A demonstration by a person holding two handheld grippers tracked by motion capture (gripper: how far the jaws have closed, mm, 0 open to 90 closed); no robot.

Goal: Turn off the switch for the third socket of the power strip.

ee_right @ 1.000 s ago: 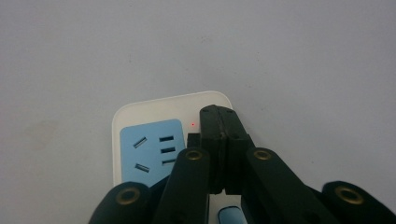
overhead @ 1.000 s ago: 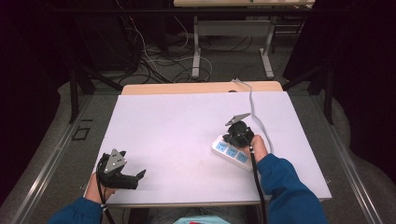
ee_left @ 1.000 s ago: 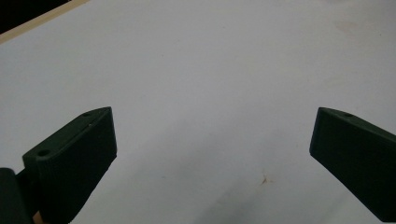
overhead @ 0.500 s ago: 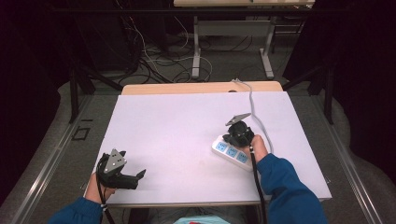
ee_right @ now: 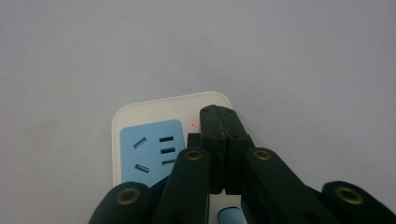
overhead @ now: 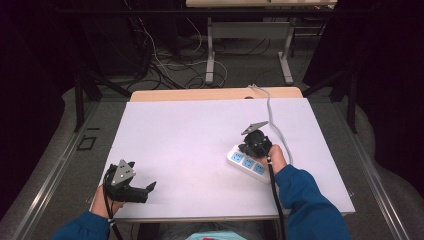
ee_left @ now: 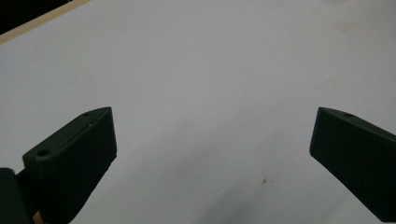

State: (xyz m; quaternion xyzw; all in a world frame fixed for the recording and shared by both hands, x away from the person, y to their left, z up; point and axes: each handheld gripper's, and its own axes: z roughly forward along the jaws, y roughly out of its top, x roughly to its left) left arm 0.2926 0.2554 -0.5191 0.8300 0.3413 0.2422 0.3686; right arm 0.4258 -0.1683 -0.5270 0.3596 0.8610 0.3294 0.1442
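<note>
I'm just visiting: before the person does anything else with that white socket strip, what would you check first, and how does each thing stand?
1. Right claw shut, tips over the power strip end by the switch: ok.
2. Red light on the strip lit: ok.
3. Whether the tips actually press the switch: cannot tell.
4. Left claw open, holding nothing, over bare table: ok.
5. Strip's grey cord running off the far edge, free of both claws: ok.
</note>
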